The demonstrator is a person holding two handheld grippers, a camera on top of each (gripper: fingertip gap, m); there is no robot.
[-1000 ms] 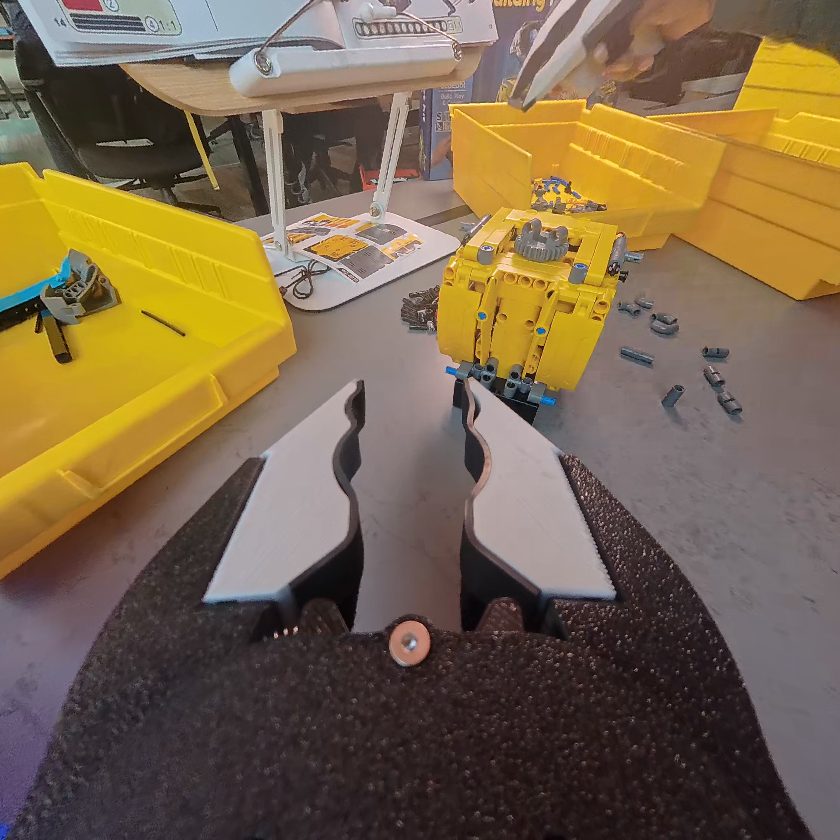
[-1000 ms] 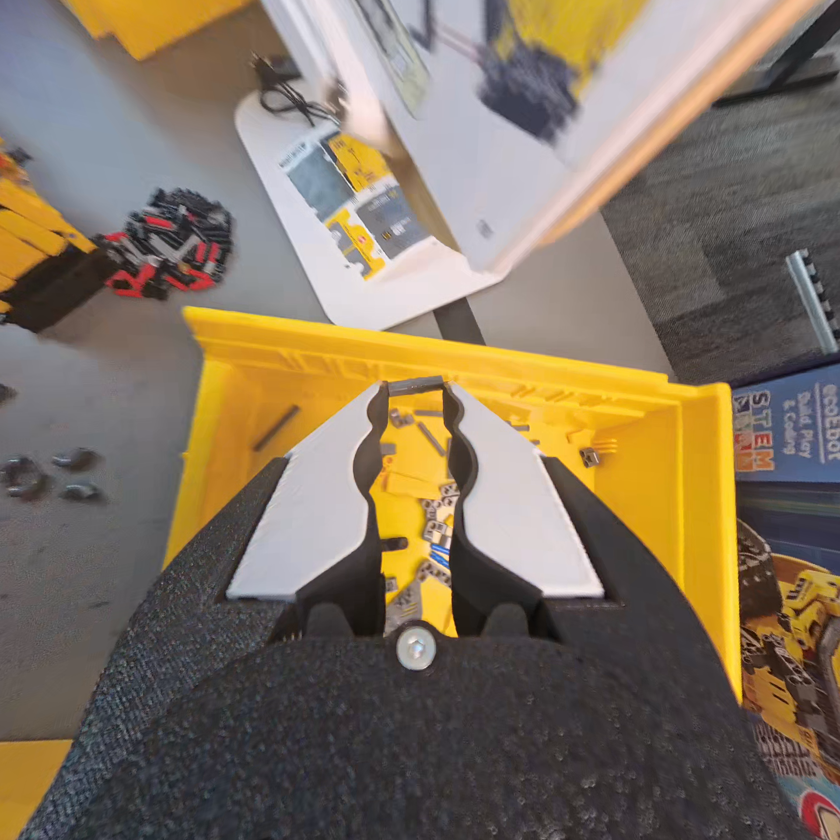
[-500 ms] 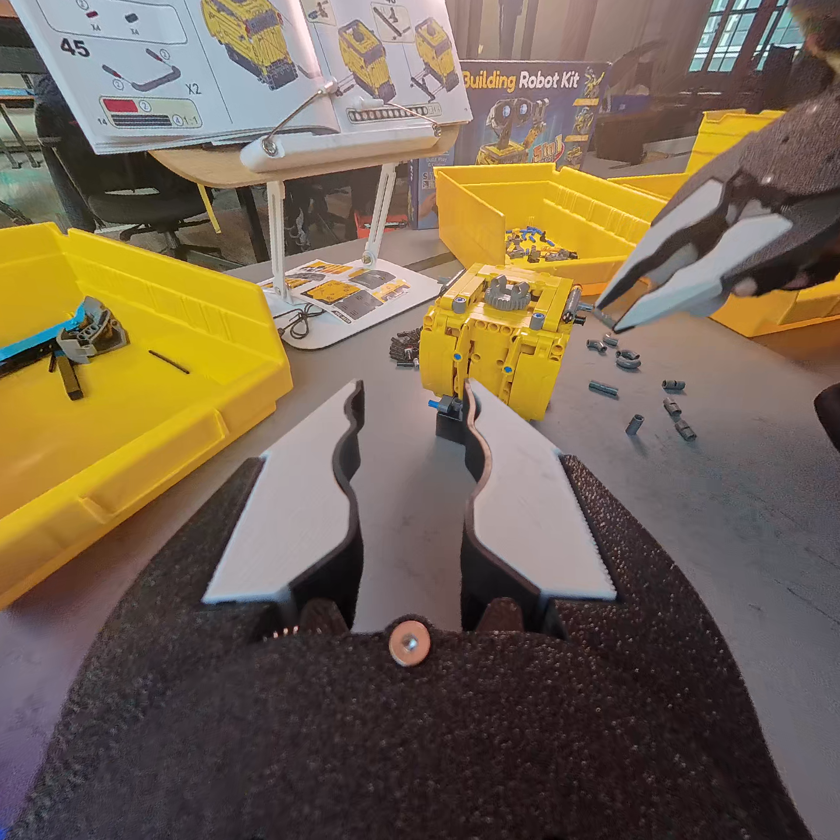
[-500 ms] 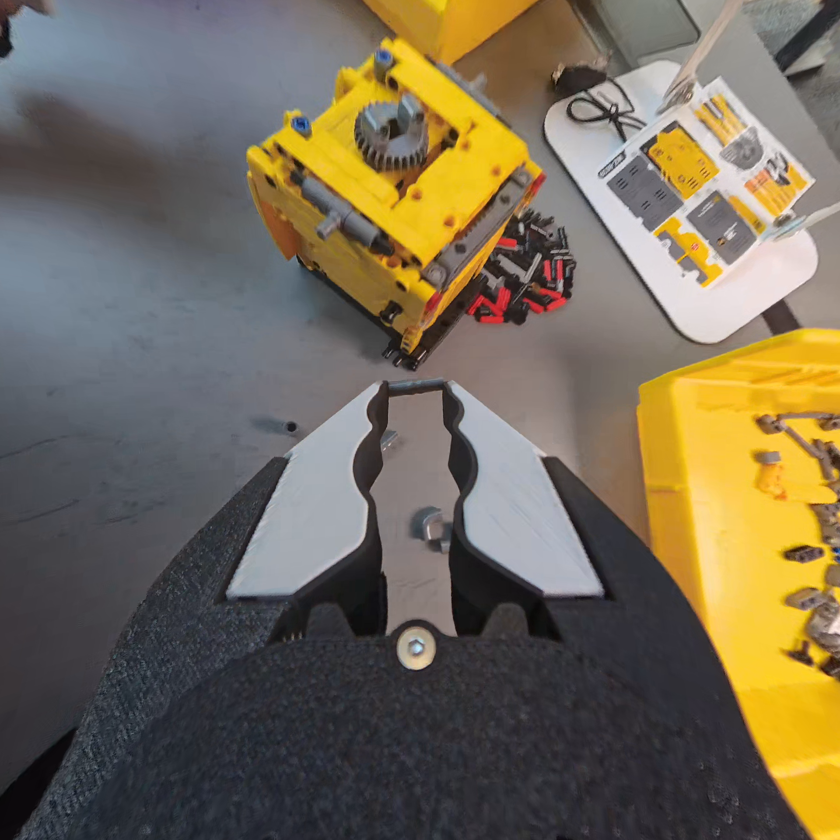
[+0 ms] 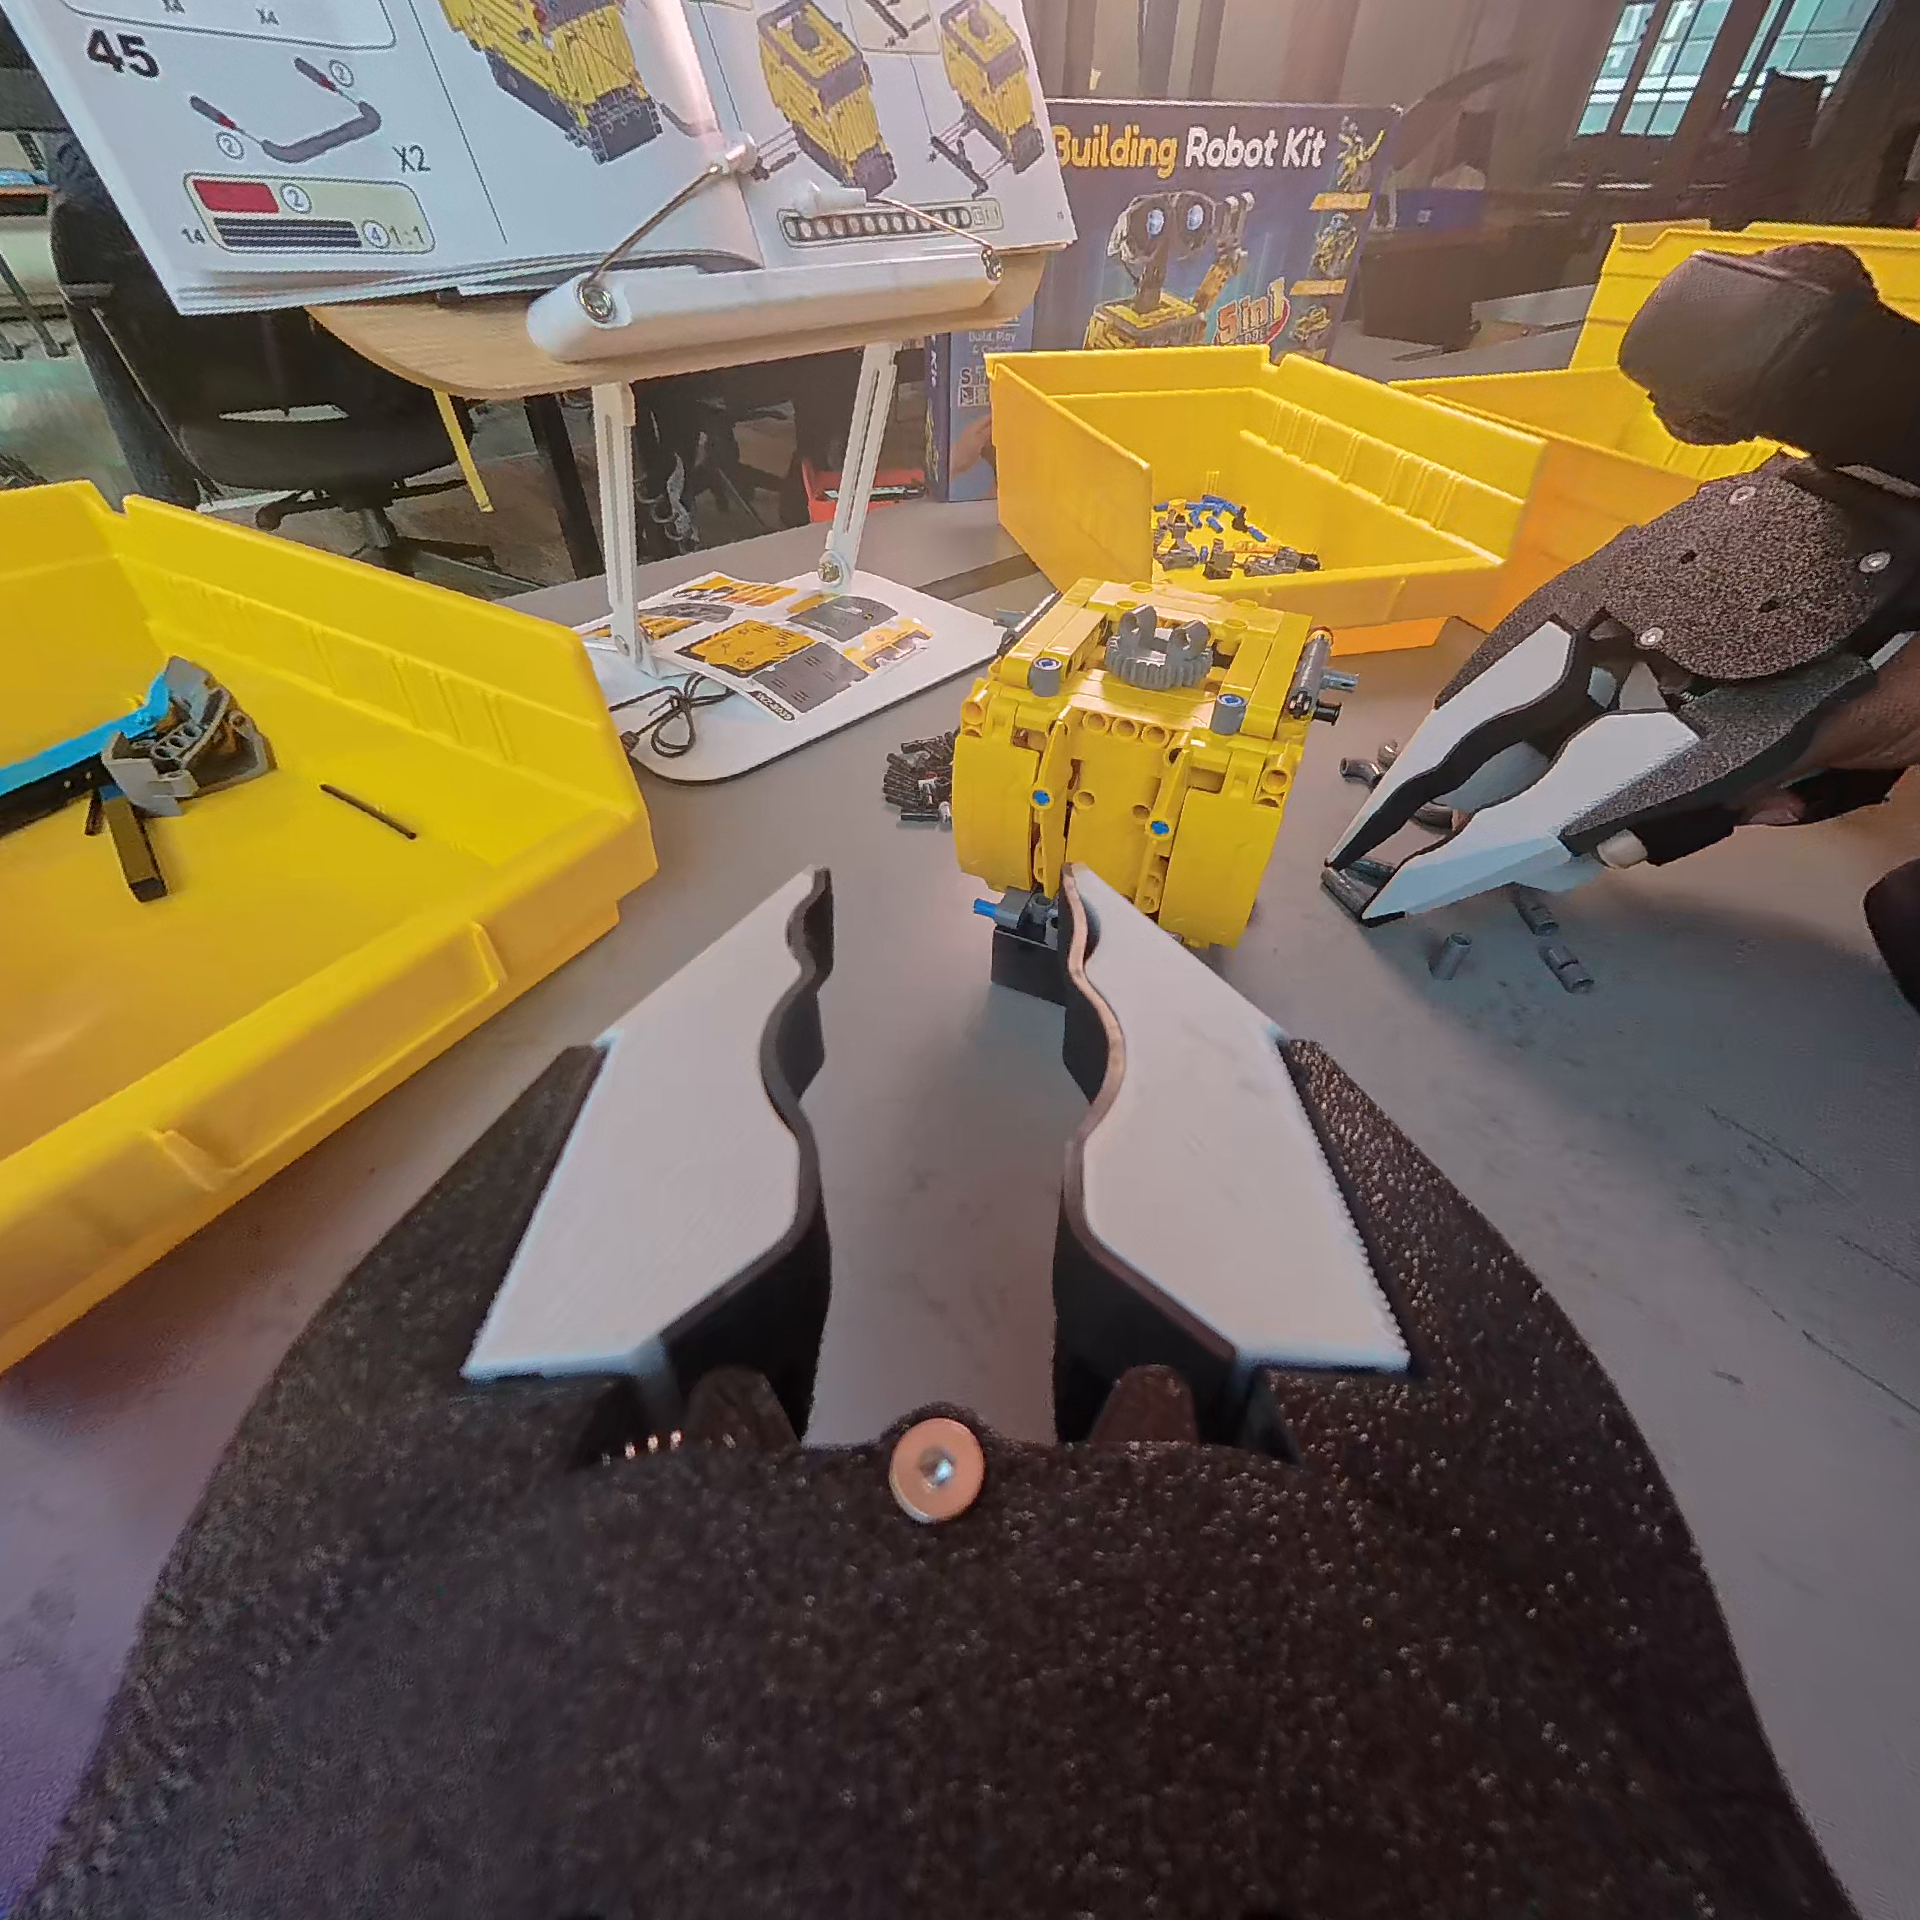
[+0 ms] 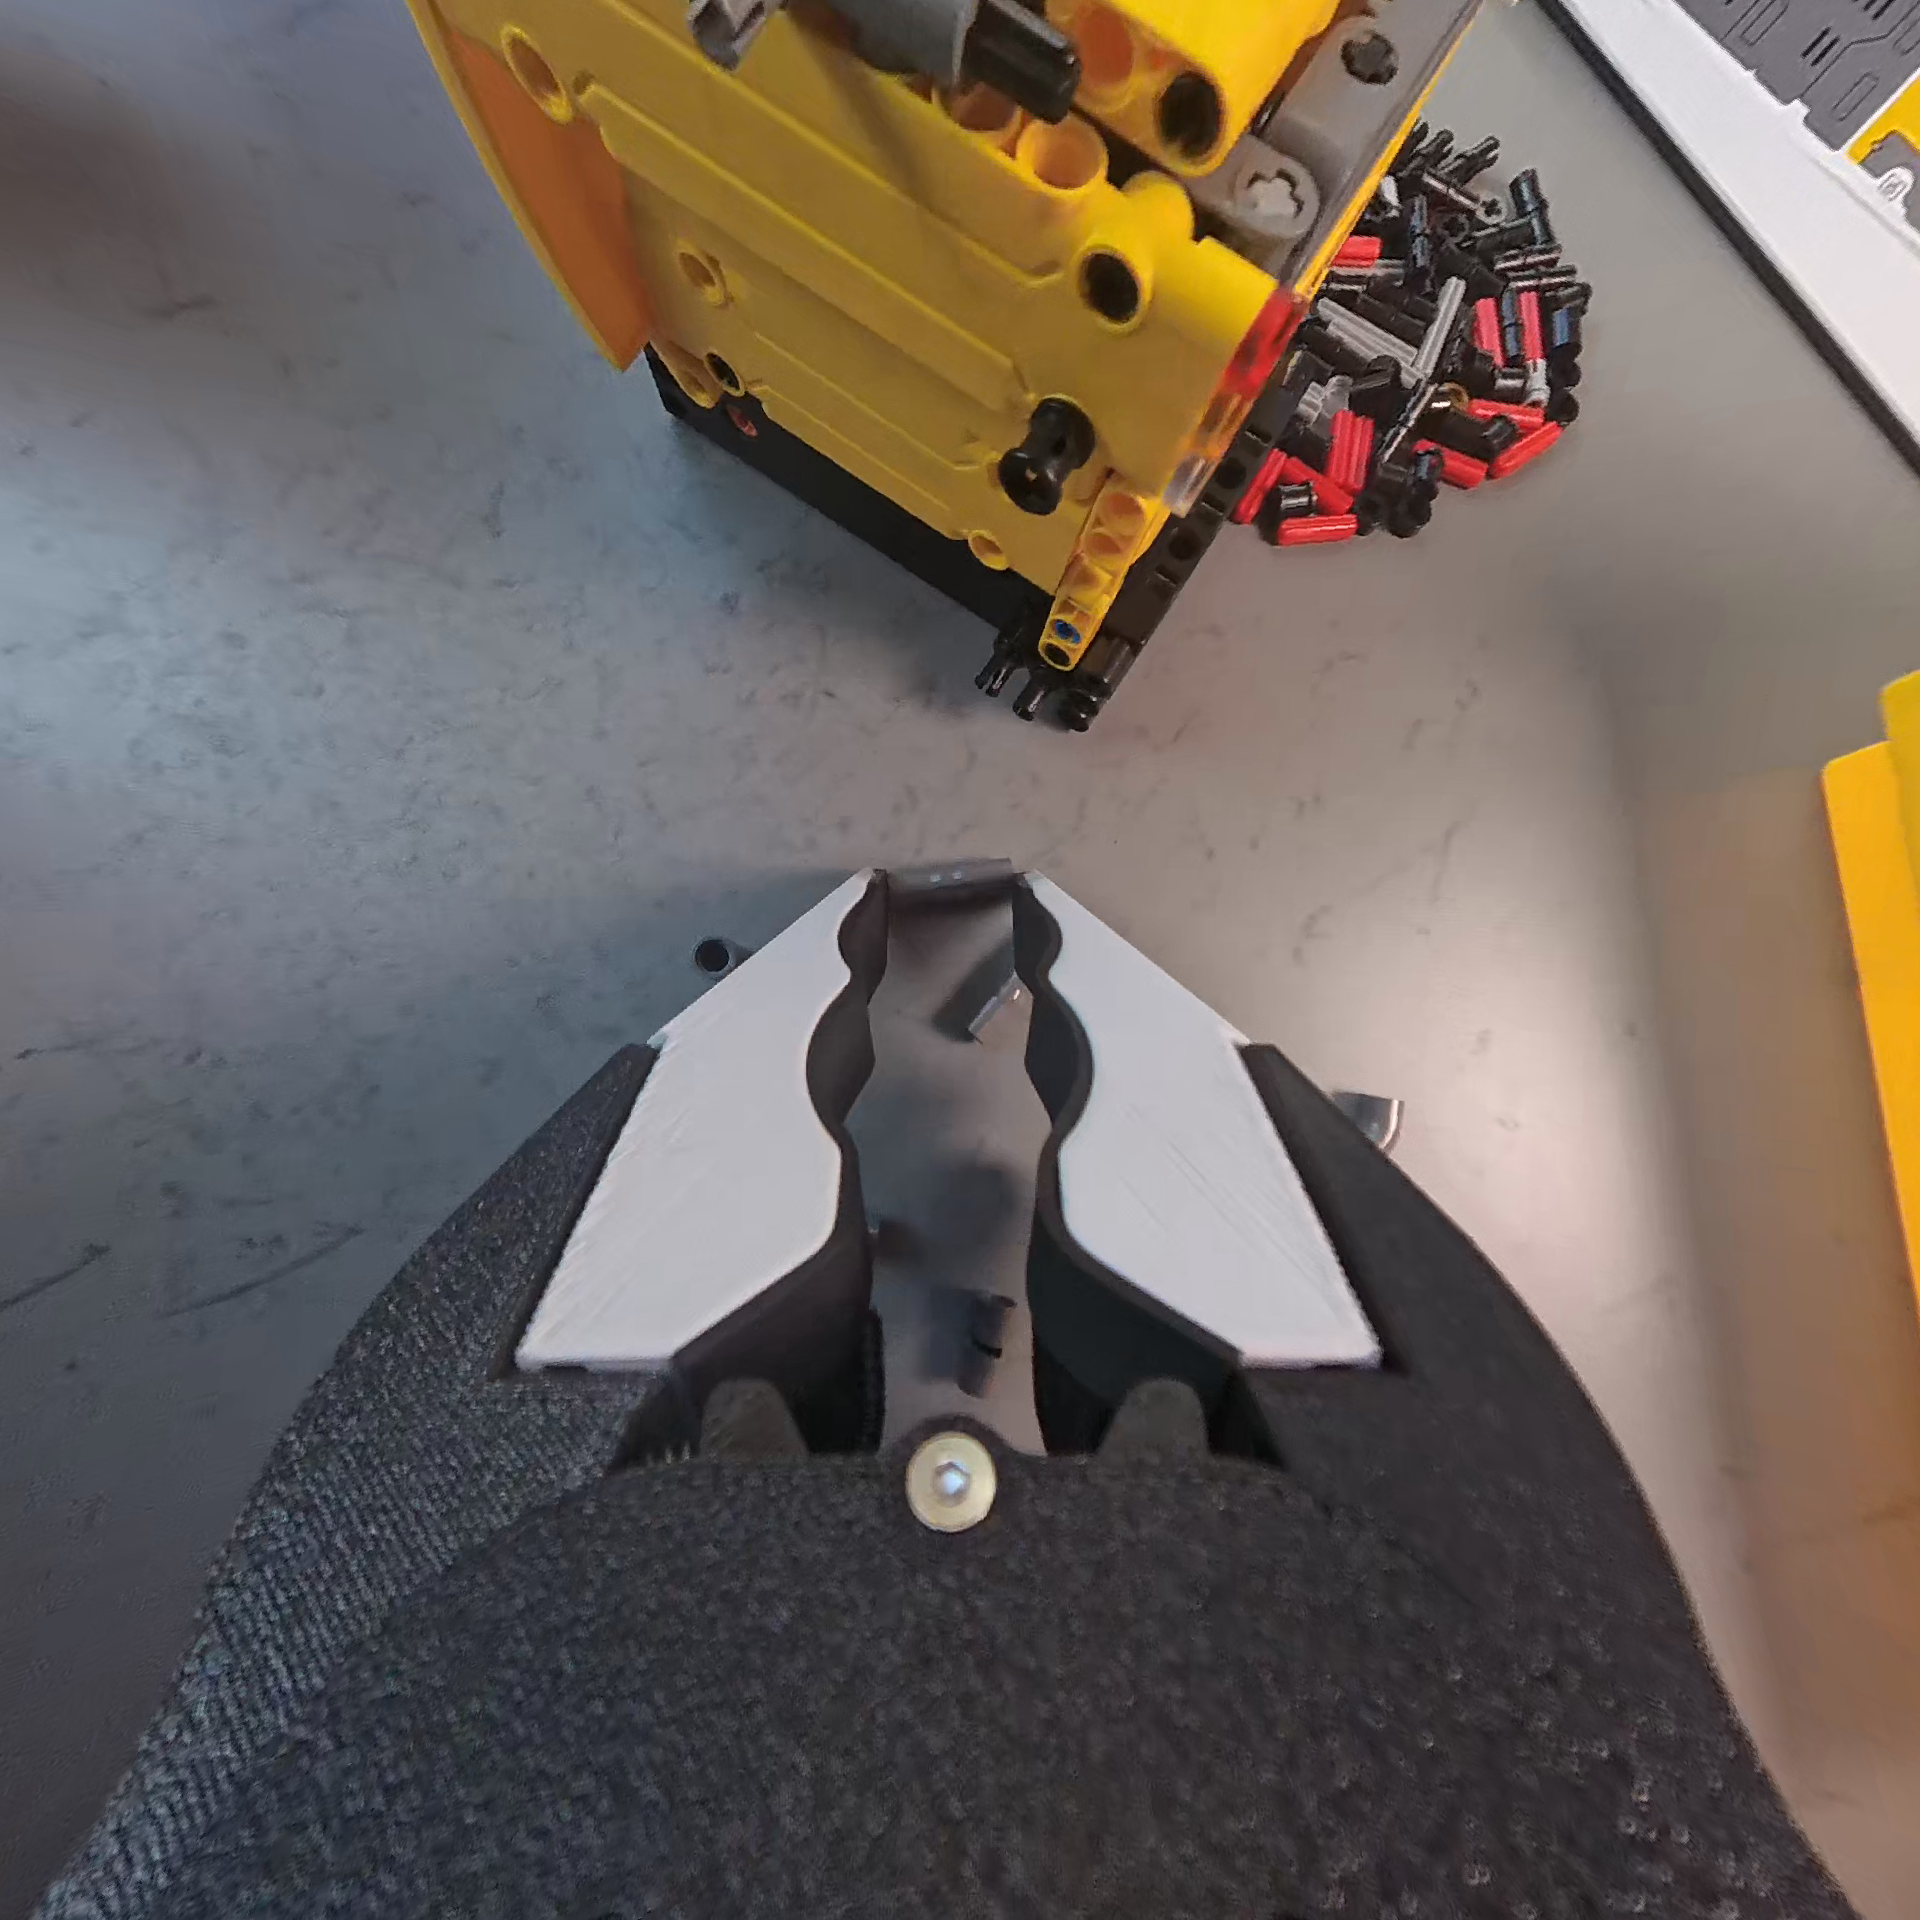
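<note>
I see a big grey table (image 5: 1558, 1195) in front of me. A wide yellow bin (image 5: 312, 987) sits on the left with a few dark parts in it; another yellow bin (image 5: 1351, 457) sits at the back with small blue and grey bits inside. A picture book (image 5: 582, 135) is propped open on a white stand behind them.

In the middle stands the yellow block model (image 5: 1122, 790), upright, with a grey gear on top. A pile of red and black pins (image 6: 1423, 395) lies right beside it.

My left gripper (image 5: 945, 894) is spread wide and holds nothing; its right finger is very close to the black block at the bottom of the model, but I cannot tell if they touch.

My right gripper (image 6: 948, 889) is down low by the table, near the model but apart from it; it pinches a thin grey piece (image 6: 951, 875) across its tips. Little grey tubes (image 5: 1455, 951) lie loose on the table all around it.
</note>
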